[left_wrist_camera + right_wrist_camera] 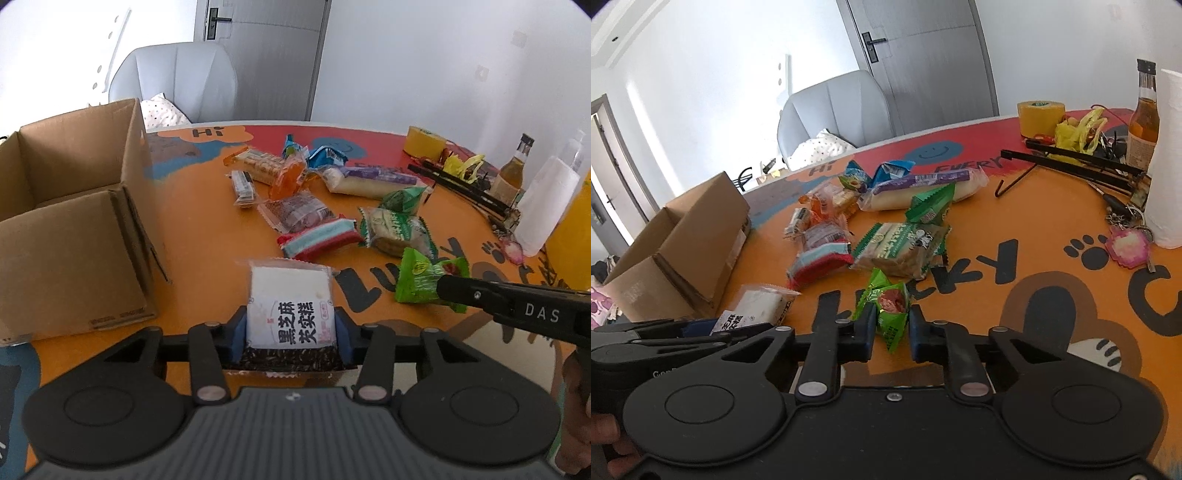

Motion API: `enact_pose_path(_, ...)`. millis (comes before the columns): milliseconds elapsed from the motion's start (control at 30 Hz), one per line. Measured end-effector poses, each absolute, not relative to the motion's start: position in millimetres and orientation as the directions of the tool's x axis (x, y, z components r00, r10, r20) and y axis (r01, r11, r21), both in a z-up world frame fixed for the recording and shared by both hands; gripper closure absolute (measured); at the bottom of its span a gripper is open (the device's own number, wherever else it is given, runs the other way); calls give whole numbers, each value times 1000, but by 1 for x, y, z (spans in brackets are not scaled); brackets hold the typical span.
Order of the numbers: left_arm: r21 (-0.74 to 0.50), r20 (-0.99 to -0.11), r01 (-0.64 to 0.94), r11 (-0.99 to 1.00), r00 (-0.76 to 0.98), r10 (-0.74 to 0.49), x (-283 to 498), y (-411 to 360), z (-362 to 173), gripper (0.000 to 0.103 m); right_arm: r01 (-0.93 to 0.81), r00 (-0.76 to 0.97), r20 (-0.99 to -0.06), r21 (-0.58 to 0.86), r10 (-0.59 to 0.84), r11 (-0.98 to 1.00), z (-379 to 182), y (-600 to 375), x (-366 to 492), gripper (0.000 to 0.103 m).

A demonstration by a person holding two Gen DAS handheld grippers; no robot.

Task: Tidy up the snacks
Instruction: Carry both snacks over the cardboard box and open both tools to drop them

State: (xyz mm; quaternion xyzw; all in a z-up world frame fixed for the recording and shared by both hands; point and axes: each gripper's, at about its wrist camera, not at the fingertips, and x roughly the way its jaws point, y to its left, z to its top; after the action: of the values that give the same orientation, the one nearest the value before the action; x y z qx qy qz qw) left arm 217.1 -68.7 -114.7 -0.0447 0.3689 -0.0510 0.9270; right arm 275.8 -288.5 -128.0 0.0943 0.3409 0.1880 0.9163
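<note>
My left gripper (290, 330) is shut on a white snack packet with black Chinese lettering (290, 306), held just above the orange table; the packet also shows in the right wrist view (757, 308). My right gripper (892, 332) is shut on a small green snack packet (888, 310), seen in the left wrist view (424, 280) at the tip of the right gripper's black body. An open empty cardboard box (70, 229) stands on the left (676, 251). A pile of several wrapped snacks (314, 195) lies in the table's middle (879, 225).
At the right stand a yellow tape roll (1039, 116), a brown glass bottle (1143, 118), a white paper roll (1167, 166), black metal racks (1082, 162) and keys with a pink tag (1128, 249). A grey chair (177, 81) stands behind the table.
</note>
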Motion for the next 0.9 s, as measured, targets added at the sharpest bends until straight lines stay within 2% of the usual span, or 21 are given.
enact_pose_path(900, -143, -560, 16, 990, 823, -94, 173, -39, -54, 57, -366, 755, -461, 293, 465, 884, -77, -263, 251, 88)
